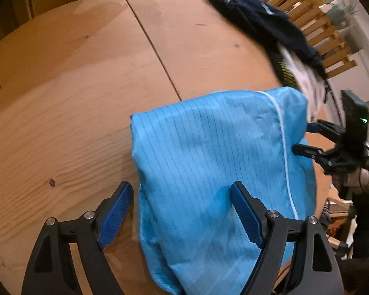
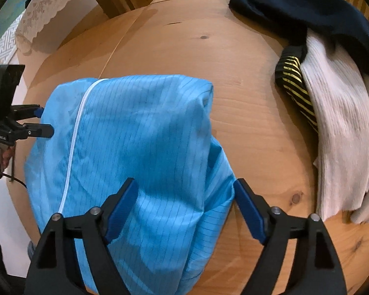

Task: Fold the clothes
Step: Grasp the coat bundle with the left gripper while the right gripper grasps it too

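Both grippers, left (image 1: 182, 217) and right (image 2: 184, 211), hovering open-jawed over the folded blue garment (image 2: 140, 147) (nothing gripped), probably finishing this fold and needing the pile (image 2: 337, 123) next.

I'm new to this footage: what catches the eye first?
A bright blue pinstriped garment with a white zipper lies folded on the round wooden table, both open grippers hovering over it. Beside it, toward the table's edge, sits a pile: dark navy garment, pale ribbed knit, black-and-yellow striped cloth.
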Demonstrator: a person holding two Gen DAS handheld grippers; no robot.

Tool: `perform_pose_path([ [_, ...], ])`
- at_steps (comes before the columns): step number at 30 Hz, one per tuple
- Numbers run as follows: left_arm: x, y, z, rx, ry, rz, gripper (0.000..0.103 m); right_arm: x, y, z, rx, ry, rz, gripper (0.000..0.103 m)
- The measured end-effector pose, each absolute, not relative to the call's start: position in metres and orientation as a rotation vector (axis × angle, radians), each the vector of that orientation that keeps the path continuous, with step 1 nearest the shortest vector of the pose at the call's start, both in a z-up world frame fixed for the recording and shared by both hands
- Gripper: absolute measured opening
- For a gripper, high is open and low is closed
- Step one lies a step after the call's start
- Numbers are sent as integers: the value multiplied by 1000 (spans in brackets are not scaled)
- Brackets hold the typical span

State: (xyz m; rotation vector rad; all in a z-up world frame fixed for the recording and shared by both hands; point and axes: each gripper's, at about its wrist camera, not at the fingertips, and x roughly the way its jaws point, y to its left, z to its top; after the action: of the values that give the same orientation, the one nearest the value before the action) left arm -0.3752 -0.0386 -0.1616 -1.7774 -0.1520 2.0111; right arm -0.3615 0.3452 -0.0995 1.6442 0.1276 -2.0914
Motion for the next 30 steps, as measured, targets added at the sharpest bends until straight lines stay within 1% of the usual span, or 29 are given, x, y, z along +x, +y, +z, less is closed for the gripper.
perform_pose_path([
  [2,-376,-35,-162,-1800,-149,2017,86,-356,340,-100,1647,159,-2081,90],
  [3,-376,-31,-163,-1811,-128,2017,88,-354,337,-101,1649,178,-2074,92],
  [4,-376,-28,-164,-1813,-102,2012,94,-352,333,-102,1653,201,-2070,94],
  [5,-374,-24,-165,-1813,-66,2018,102,-350,330,-102,1659,225,-2071,95],
  [9,-369,-8,-166,-1795,91,2051,101,-341,322,-101,1656,285,-2079,97],
  [12,-369,-11,-166,-1782,62,2053,101,-335,323,-99,1639,268,-2081,96],
  [15,-370,-16,-165,-1767,33,2058,100,-328,324,-96,1611,256,-2084,94],
  [16,-369,-16,-164,-1756,51,2064,97,-325,324,-95,1593,248,-2082,91],
  [17,-368,-16,-163,-1742,69,2069,91,-322,324,-93,1572,239,-2080,83],
  [18,-368,-14,-161,-1730,85,2077,87,-319,323,-90,1552,230,-2078,76],
  [19,-367,-14,-160,-1710,89,2081,74,-316,323,-88,1532,221,-2075,53],
  [20,-367,-15,-158,-1689,92,2084,56,-314,323,-88,1528,198,-2062,40],
  [21,-366,-17,-158,-1671,66,2079,49,-312,323,-87,1527,172,-2045,39],
  [23,-364,-21,-159,-1634,11,2068,30,-310,329,-88,1502,163,-2029,30],
  [24,-363,-23,-159,-1615,-16,2062,28,-310,333,-89,1501,139,-2017,27],
  [26,-361,-28,-160,-1578,-69,2049,24,-309,344,-88,1498,90,-1994,17],
  [28,-358,-37,-162,-1536,-149,2049,20,-311,350,-86,1493,58,-1978,12],
  [30,-359,-46,-161,-1511,-207,2050,17,-325,343,-77,1469,57,-1980,10],
])
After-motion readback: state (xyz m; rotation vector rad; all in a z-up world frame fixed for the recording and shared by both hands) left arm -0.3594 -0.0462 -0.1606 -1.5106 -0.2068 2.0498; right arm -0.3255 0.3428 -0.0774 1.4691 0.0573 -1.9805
